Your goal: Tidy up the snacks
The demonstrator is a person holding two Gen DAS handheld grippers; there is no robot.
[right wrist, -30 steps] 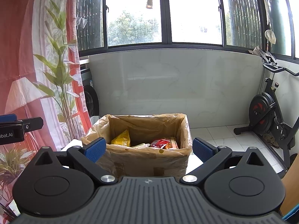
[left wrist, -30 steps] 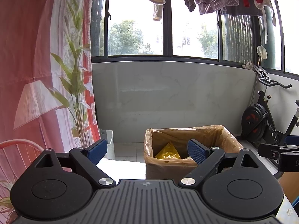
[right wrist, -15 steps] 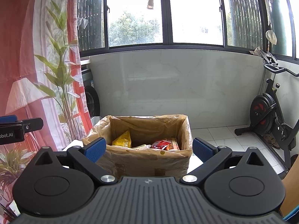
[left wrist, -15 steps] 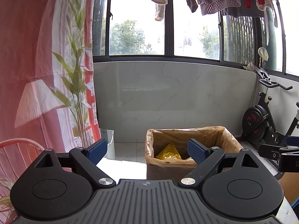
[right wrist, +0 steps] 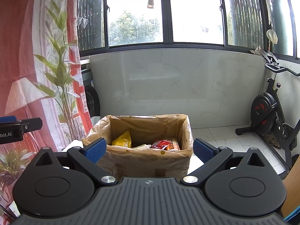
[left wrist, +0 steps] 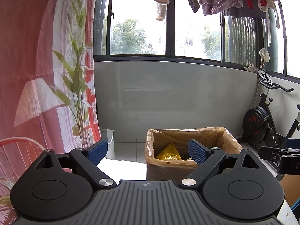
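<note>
Cardboard box (right wrist: 150, 159): plastic-lined, on the white counter (left wrist: 121, 168), directly ahead of the right gripper (right wrist: 149, 149), ahead-right of the left gripper (left wrist: 148, 151).
Snacks: all inside the box; yellow bag (right wrist: 122, 139) at left, red packet (right wrist: 161, 144) and orange pack (right wrist: 173, 145) at right.
Left gripper: released, holding nothing, jaws wide.
Right gripper: released, holding nothing, jaws wide, framing the box.
Handling (judgement): film bags look light, soft, slippery, crushable contents.
Grip point: pinch a top seam or corner, not the puffed middle.
Risk: liner film bunches over the rim, could snag a finger on entry.
Hidden: box floor, any items below the visible ones.
</note>
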